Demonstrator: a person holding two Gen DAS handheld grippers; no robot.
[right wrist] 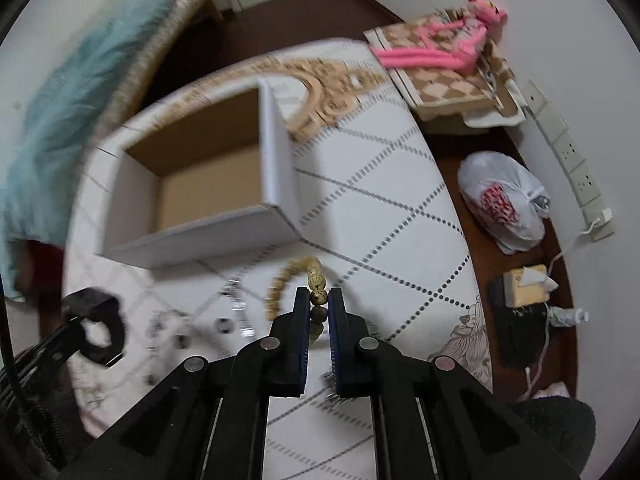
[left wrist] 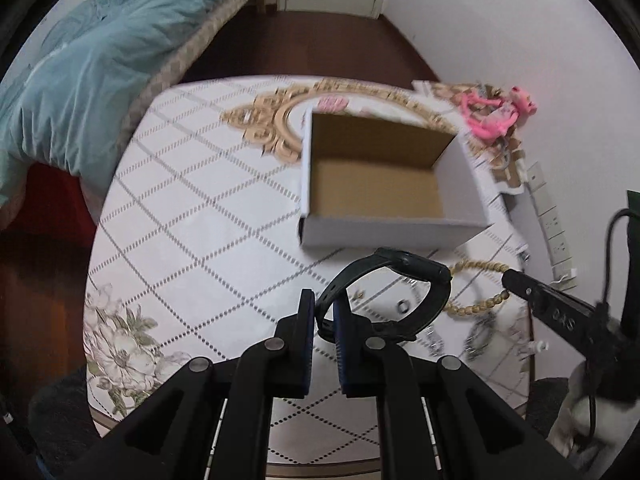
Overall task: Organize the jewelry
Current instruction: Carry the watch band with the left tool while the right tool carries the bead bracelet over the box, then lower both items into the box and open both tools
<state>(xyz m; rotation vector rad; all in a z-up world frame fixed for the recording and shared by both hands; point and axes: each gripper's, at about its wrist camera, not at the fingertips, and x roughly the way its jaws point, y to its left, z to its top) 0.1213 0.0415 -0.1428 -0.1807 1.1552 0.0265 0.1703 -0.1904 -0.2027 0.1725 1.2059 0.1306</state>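
My left gripper (left wrist: 323,305) is shut on the strap of a black watch (left wrist: 404,268) and holds it above the table, just in front of an open white cardboard box (left wrist: 384,236) with a bare brown inside. My right gripper (right wrist: 319,295) is shut on a wooden bead bracelet (right wrist: 286,276), pinching its speckled beads; the bracelet also shows in the left wrist view (left wrist: 480,268). The box (right wrist: 200,236) lies ahead and left of the right gripper. The watch (right wrist: 96,320) shows blurred at lower left.
Small rings and silver chains (left wrist: 404,307) lie scattered on the white patterned tablecloth (left wrist: 200,220). A pink plush toy (right wrist: 448,48) lies on a checkered box at the far right. A bed with a teal quilt (left wrist: 80,80) stands left. A plastic bag (right wrist: 504,204) sits on the floor.
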